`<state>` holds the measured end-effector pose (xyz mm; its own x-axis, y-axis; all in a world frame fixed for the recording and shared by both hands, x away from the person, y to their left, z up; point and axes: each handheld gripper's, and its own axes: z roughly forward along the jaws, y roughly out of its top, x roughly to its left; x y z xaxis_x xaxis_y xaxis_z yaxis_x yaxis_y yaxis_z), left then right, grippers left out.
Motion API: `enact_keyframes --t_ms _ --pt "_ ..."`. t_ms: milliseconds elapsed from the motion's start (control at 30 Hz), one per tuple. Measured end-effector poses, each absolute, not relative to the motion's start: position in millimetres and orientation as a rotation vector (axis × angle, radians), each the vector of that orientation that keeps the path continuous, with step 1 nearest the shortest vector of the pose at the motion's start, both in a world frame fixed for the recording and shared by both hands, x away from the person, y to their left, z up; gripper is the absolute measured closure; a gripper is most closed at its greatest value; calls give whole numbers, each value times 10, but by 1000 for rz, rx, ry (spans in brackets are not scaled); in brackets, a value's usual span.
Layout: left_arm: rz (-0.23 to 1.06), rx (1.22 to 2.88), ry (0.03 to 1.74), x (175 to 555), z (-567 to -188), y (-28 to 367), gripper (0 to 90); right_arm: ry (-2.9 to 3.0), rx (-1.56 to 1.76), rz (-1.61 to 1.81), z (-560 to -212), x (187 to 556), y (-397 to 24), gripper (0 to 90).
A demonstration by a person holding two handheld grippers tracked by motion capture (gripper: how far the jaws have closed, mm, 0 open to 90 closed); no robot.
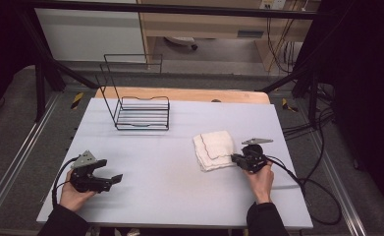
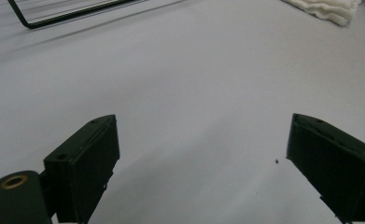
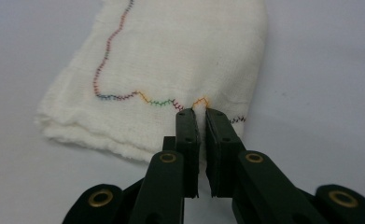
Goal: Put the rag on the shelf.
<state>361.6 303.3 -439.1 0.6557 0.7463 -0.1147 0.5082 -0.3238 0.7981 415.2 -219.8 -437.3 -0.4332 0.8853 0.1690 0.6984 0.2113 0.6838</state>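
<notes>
A folded white cloth [image 1: 213,150] with a coloured zigzag stitch line lies right of the table's middle. My right gripper [image 1: 233,158] meets its right-hand edge. In the right gripper view the jaws stand almost together, pinching the near edge of the cloth [image 3: 171,60] between the tips of the right gripper [image 3: 200,112]. My left gripper [image 1: 115,178] rests low at the table's front left, far from the cloth. Its jaws stand wide apart in the left gripper view, and the left gripper [image 2: 201,140] has only bare table between them. A corner of the cloth [image 2: 325,9] shows at that view's top right.
A black wire rack [image 1: 143,113] stands at the back left of the pale grey table [image 1: 170,187]; its base rim [image 2: 68,14] shows in the left gripper view. Cables trail off the table's right side. A black frame surrounds the table.
</notes>
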Motion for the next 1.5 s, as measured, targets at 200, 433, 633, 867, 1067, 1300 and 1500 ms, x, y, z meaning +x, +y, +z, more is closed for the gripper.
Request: enact_keyframes --t_ms 200,433,633,867,1067,1300,1500 --pt "342 2000 975 3612 -4391 3021 92 2234 1520 1058 -4289 3837 -2173 846" --pt "341 2004 975 3609 -4390 3012 92 2218 1564 1037 -4350 3612 -2267 836" --pt "327 1991 986 3612 -4382 2996 92 2214 1455 1114 -4373 3641 -2298 608" --pt "314 1982 990 3643 -4264 2756 90 2135 1328 1140 -4315 3903 -2365 339" --pt "302 1996 964 3715 -4182 2380 84 2135 1334 1104 -4416 4223 -2393 336" --pt "274 2043 902 3771 -4146 1927 83 2167 1377 1096 -4504 4476 -2384 464" --pt "262 2044 903 3861 -4153 1753 84 2187 1421 1121 -4542 4561 -2367 556"
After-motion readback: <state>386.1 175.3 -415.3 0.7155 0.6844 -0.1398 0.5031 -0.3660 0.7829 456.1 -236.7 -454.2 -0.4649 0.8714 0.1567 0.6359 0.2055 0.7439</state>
